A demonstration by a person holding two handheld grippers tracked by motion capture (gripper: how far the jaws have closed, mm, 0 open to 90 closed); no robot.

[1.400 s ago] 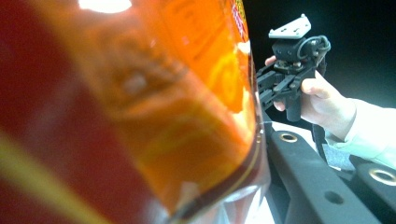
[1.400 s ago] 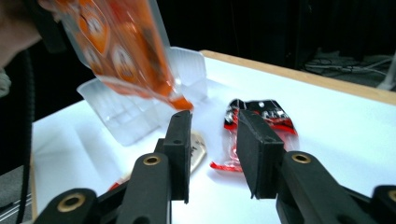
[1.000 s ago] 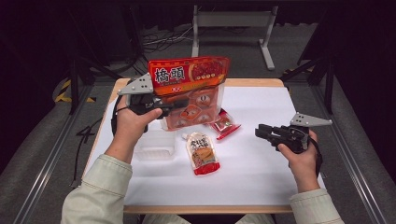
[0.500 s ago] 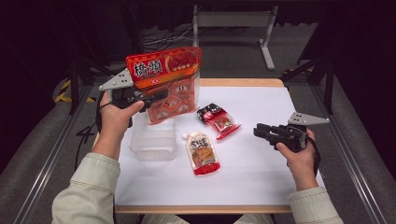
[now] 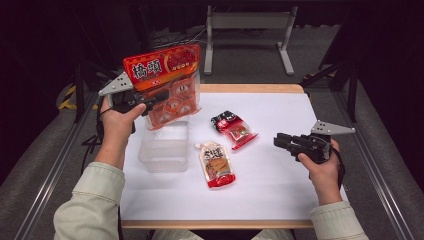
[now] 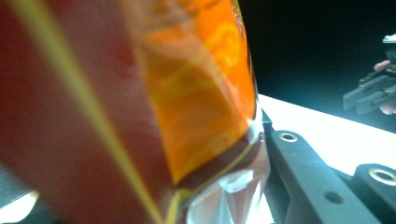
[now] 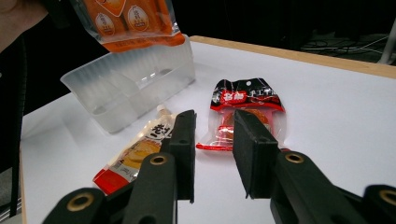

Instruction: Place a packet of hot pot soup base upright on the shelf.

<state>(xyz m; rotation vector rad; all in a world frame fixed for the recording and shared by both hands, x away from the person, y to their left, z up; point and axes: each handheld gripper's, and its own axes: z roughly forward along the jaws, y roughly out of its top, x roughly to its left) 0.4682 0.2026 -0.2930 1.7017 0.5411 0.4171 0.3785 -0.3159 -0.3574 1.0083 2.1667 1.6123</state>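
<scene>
My left gripper is shut on a large orange-red snack bag and holds it upright in the air above a clear plastic container at the table's left. Seen close in the left gripper view, the bag sits against one black jaw. A spout pouch lies at the table's middle, and a red and black packet lies behind it. My right gripper hovers open at the right, nothing between its jaws. From the right gripper I see the packet, the pouch and the container ahead.
The white table top has a wooden edge at the far side. A metal stand is on the floor beyond the table. Dark frame rails run along both sides.
My left gripper has carried the snack bag leftward and a little higher, from over the table's middle to above the clear container. The right gripper has stayed in place.
</scene>
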